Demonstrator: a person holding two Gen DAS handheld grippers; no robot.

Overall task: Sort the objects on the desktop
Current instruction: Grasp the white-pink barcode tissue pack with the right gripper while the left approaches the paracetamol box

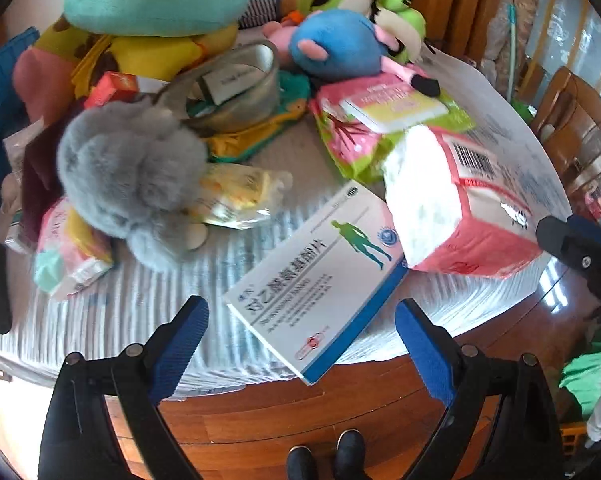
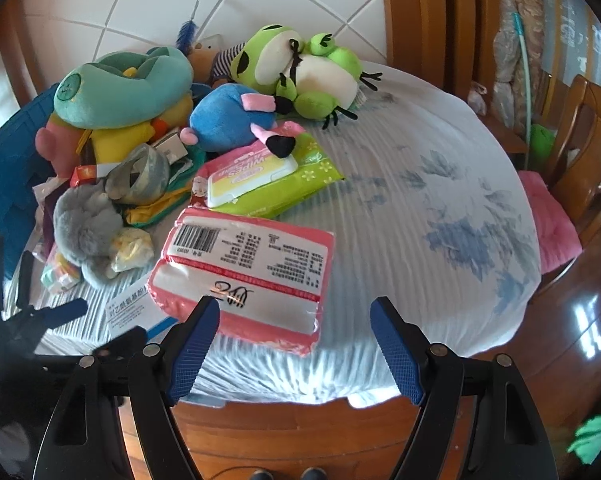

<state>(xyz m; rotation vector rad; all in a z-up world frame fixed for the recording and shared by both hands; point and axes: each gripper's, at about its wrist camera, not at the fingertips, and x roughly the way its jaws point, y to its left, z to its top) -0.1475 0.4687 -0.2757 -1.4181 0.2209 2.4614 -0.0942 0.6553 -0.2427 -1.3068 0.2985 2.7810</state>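
Blue-padded tongs hang spread apart at the near edge of a cluttered round table, neither pair holding anything. The left gripper [image 1: 302, 344] hovers over a white-and-blue medicine box [image 1: 320, 276] that lies flat at the table's near rim, one corner jutting past the edge, the box sitting between the two parted fingers without touching either. The right gripper [image 2: 296, 344] is likewise wide open above a pink tissue pack [image 2: 244, 272], whose near end rests just ahead of its left finger; whether the pad touches the wrapper cannot be told. The tissue pack overlaps the medicine box on one side and a green-and-pink wet wipes pack [image 2: 260, 176] behind it. Farther back, soft toys crowd the left half of the striped tablecloth [image 2: 420, 208]: a grey plush [image 2: 86, 220], a blue plush [image 2: 232, 118], a green frog plush [image 2: 296, 72] and a teal plush [image 2: 120, 92] atop a yellow one. A wooden chair [image 2: 588, 148] stands at right.
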